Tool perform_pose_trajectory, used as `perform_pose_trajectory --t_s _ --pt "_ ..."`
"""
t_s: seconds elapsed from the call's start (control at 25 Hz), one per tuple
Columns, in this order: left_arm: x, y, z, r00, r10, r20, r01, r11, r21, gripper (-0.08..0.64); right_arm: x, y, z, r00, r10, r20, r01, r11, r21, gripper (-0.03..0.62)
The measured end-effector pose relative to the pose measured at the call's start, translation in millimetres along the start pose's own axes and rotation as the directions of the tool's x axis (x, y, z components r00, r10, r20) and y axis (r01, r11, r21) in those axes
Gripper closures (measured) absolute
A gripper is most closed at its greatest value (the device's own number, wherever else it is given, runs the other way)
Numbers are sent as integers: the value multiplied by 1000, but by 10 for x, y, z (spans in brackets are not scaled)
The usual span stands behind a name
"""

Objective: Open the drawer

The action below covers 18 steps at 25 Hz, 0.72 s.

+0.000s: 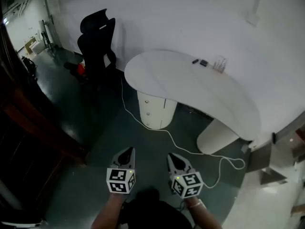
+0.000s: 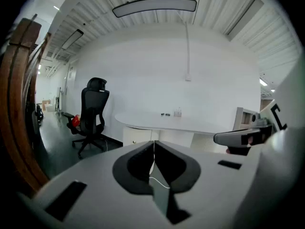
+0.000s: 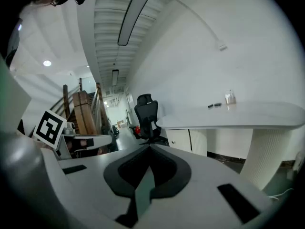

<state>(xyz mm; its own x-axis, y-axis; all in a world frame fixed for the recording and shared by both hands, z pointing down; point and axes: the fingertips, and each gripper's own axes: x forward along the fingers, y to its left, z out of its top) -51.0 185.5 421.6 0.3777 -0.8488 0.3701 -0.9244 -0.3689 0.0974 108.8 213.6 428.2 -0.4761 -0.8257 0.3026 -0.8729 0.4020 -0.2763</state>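
Standing on the dark floor (image 1: 86, 175) well back from the curved white surface (image 1: 190, 87), the person holds both tools side by side, angled slightly downward towards it. The left tool (image 1: 127, 154) has its jaws pressed together with nothing between them, and the right tool (image 1: 173, 159) is likewise closed and empty. The drawer unit (image 1: 155, 109), a rounded white cabinet with small knobs on its front, stands under the left part of the surface, well apart from both tools. A white cable (image 1: 190, 149) trails across the floor between them. A black office chair (image 1: 97, 42) stands left of the surface, and a few small objects (image 1: 200, 62) lie on top.
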Motion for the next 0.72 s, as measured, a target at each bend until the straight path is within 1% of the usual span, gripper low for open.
perform_pose_trajectory --t_s 0.12,0.24,0.4,0.6,0.72 --pt "19 -38 7 1000 3 4 -3 1000 0 555 -8 -4 23 1000 16 7 -16 1000 -6 589" --pt "59 -74 47 1000 -12 11 12 1000 3 552 -16 -7 41 1000 28 14 -28 1000 13 589" --pt "135 -54 179 999 -19 32 18 1000 20 496 -5 10 102 998 56 36 -57 998 20 589" --pt "286 67 297 999 -18 33 17 999 36 462 71 -27 180 997 52 54 -54 998 33 589" --pt "440 191 324 1000 -13 27 12 999 33 441 192 -60 233 997 48 54 -50 998 33 589"
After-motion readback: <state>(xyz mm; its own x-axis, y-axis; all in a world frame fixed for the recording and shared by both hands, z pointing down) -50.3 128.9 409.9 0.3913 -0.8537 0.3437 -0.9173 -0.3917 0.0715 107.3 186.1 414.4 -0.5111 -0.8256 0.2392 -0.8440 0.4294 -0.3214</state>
